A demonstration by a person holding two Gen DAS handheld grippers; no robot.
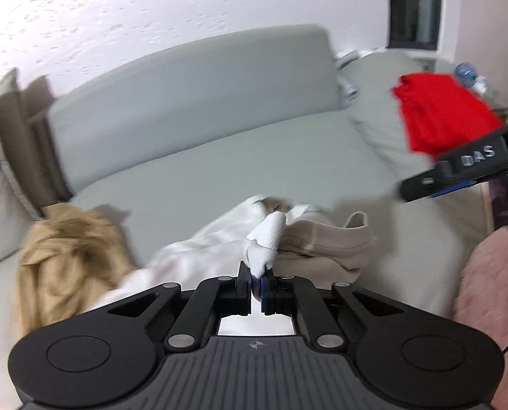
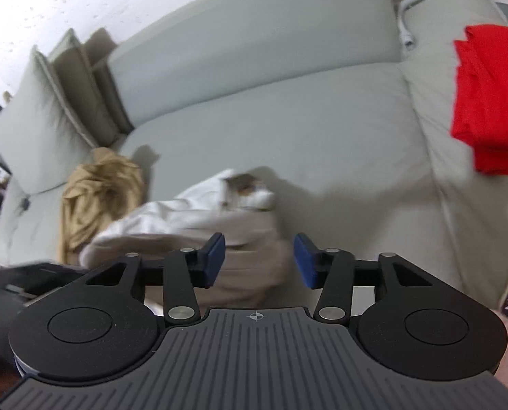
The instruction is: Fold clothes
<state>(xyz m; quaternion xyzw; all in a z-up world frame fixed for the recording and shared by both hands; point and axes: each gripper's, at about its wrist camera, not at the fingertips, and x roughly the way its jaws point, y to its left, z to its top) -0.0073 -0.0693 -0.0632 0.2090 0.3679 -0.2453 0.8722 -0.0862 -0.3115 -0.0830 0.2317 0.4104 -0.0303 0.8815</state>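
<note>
Left tongs (image 1: 256,278) pinch white garment (image 1: 199,256); right tongs (image 2: 259,261) spread; grey sofa (image 2: 288,130).

Motion blur smeared the white garment (image 2: 185,212) and the beige garment (image 2: 250,266) in the right wrist view, so their edges ran together. The red garment (image 2: 490,99) was cut off by that view's right edge. A small blue object (image 1: 464,71) far right stayed too blurred to identify.

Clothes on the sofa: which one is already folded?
The red garment, a neat flat stack on the sofa's right section; the tan garment and white garment lie crumpled.
</note>
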